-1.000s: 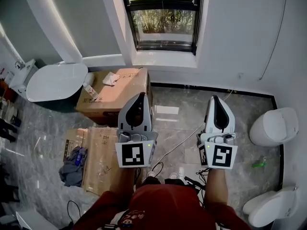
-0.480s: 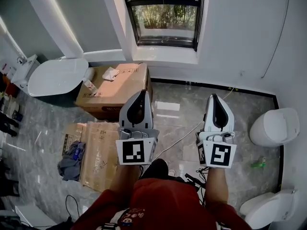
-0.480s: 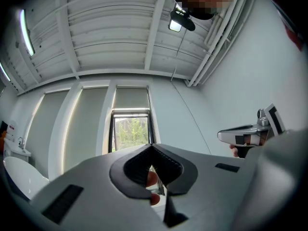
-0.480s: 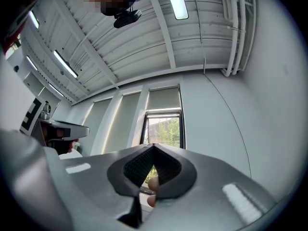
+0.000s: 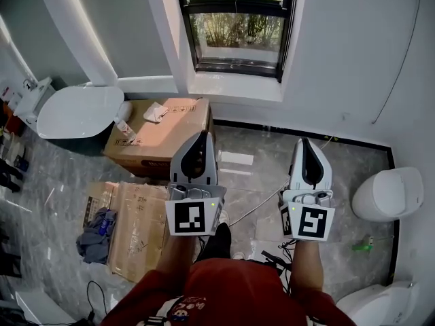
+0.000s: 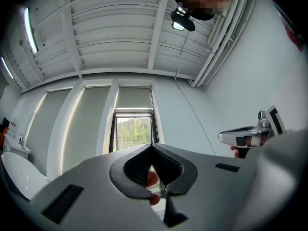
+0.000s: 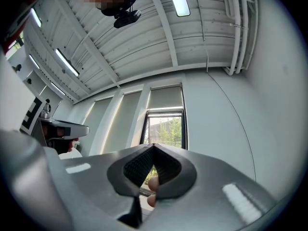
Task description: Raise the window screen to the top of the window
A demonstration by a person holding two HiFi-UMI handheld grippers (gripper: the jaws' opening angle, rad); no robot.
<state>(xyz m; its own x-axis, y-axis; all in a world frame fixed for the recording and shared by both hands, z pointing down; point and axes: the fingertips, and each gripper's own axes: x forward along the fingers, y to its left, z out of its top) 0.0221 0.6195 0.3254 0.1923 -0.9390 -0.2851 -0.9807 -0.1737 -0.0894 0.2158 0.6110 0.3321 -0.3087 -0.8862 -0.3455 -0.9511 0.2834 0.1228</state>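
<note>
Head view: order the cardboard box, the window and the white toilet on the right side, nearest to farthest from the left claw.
1. Cardboard box, just left of and below the tip of the left claw.
2. Window, straight ahead and higher up.
3. White toilet, far to the right, beyond the right claw.

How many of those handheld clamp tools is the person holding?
2: the left gripper beside the cardboard box, the right gripper over the tiled floor. None seem hidden.
</note>
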